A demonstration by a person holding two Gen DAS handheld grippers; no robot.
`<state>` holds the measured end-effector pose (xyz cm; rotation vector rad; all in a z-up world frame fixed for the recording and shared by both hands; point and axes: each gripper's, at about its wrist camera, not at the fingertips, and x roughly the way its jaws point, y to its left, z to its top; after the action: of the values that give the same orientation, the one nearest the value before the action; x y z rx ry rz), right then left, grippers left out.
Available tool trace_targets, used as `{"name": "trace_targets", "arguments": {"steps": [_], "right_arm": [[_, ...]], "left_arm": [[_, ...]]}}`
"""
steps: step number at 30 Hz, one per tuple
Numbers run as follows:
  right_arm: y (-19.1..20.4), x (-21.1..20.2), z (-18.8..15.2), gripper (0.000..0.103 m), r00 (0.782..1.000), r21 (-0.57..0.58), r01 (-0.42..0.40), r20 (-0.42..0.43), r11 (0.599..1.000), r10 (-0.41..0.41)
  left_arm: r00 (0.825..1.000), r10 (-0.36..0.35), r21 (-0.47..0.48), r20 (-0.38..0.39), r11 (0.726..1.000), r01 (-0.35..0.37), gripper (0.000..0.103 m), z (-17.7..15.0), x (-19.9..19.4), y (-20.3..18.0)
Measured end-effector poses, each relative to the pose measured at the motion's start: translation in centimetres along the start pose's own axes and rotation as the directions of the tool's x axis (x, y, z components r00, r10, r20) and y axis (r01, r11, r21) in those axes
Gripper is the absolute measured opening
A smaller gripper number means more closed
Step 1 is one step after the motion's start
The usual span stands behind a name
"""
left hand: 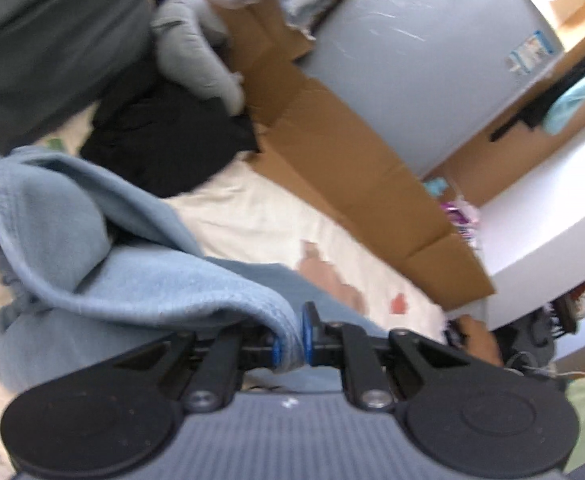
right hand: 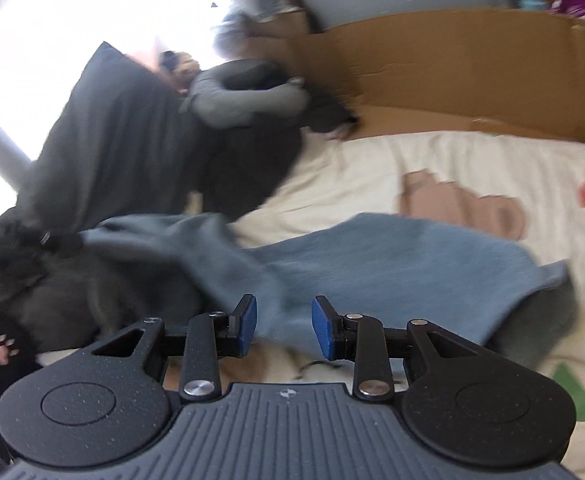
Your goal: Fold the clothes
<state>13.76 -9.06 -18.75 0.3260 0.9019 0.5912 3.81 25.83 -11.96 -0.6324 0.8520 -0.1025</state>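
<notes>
Left wrist view: a fold of the soft light-blue fleece garment (left hand: 140,280) is pinched between the blue-padded jaws of the left gripper (left hand: 289,344), which are closed tight on the cloth. The rest of the garment is draped up and away from the gripper, over the cream bed sheet with coloured patches (left hand: 260,216). Beyond the garment, a black piece of clothing (left hand: 164,140) and a grey puffy jacket (left hand: 196,56) are piled on the sheet. A long brown cardboard box (left hand: 332,152) is seen along the sheet's far edge. From the right wrist view, the right gripper (right hand: 284,328) is held just above the blue garment (right hand: 372,264), with its jaws wide apart and nothing between them. A dark grey cloth (right hand: 116,140) is seen lifted beside the garment.
</notes>
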Motion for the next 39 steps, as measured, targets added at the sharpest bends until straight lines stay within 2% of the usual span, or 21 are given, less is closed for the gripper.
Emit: {"name": "trace_targets", "arguments": {"steps": [1, 3, 7, 9, 10, 17, 21, 29, 32, 34, 35, 36, 37, 38, 39], "right_arm": [[0.4, 0.4, -0.1, 0.041, 1.000, -0.005, -0.013, -0.009, 1.000, 0.012], [1.1, 0.9, -0.4, 0.055, 0.999, -0.010, -0.035, -0.024, 0.999, 0.035], [2.4, 1.5, -0.8, 0.064, 0.995, -0.030, -0.098, -0.037, 0.995, 0.097], [2.9, 1.6, -0.9, 0.073, 0.992, -0.038, -0.123, -0.038, 0.992, 0.122], [3.2, 1.6, -0.9, 0.074, 0.990, -0.042, -0.135, -0.038, 0.990, 0.134], [4.9, 2.9, -0.7, 0.075, 0.977, -0.017, -0.213, -0.022, 0.977, 0.212], [6.1, 4.8, -1.1, 0.076, 0.971, -0.016, -0.237, -0.021, 0.971, 0.237], [5.7, 9.5, -3.5, 0.075, 0.984, 0.080, -0.170, -0.048, 0.982, 0.174], [6.3, 11.1, -4.1, 0.075, 0.982, 0.082, -0.173, -0.056, 0.981, 0.178], [6.7, 11.9, -4.3, 0.069, 0.979, 0.081, -0.186, -0.068, 0.979, 0.192], [6.8, 12.2, -4.5, 0.061, 0.977, 0.082, -0.193, -0.072, 0.978, 0.199], [7.0, 12.5, -4.7, 0.047, 0.976, 0.080, -0.199, -0.076, 0.977, 0.205], [7.2, 12.6, -4.9, 0.038, 0.976, 0.077, -0.199, -0.078, 0.977, 0.205], [7.3, 12.7, -5.1, 0.018, 0.977, 0.070, -0.193, -0.079, 0.979, 0.199], [7.4, 12.8, -5.2, 0.002, 0.978, 0.062, -0.187, -0.079, 0.980, 0.192]], "left_arm": [[1.000, -0.020, 0.004, -0.001, 1.000, 0.020, 0.011, 0.1, 0.1, -0.7], [0.998, -0.060, 0.022, 0.000, 0.998, 0.060, 0.011, 0.1, 0.0, -2.0], [0.996, -0.089, 0.043, -0.005, 0.995, 0.089, 0.011, 0.4, -0.1, -4.2], [0.995, -0.098, 0.047, -0.009, 0.994, 0.098, 0.011, 0.7, 0.3, -5.0], [0.995, -0.102, 0.051, -0.010, 0.993, 0.102, 0.011, 0.7, 0.5, -5.3], [0.988, -0.151, 0.076, -0.020, 0.985, 0.152, 0.011, 1.3, 1.3, -8.0], [0.982, -0.190, 0.050, -0.008, 0.980, 0.190, 0.011, 1.7, 1.0, -8.6], [0.974, -0.226, -0.010, 0.022, 0.974, 0.226, 0.011, 2.1, -0.7, -7.4], [0.973, -0.228, -0.025, 0.036, 0.973, 0.229, 0.011, 2.2, -1.2, -6.9], [0.972, -0.231, -0.037, 0.045, 0.972, 0.233, 0.011, 2.2, -1.4, -6.6], [0.971, -0.233, -0.044, 0.050, 0.971, 0.235, 0.011, 2.2, -1.5, -6.4], [0.971, -0.234, -0.048, 0.056, 0.970, 0.237, 0.011, 2.1, -1.5, -6.3], [0.970, -0.234, -0.053, 0.060, 0.970, 0.238, 0.011, 2.1, -1.5, -6.1], [0.970, -0.234, -0.057, 0.065, 0.970, 0.237, 0.011, 2.0, -1.4, -6.0], [0.971, -0.230, -0.062, 0.068, 0.970, 0.234, 0.011, 1.9, -1.3, -5.7]]}}
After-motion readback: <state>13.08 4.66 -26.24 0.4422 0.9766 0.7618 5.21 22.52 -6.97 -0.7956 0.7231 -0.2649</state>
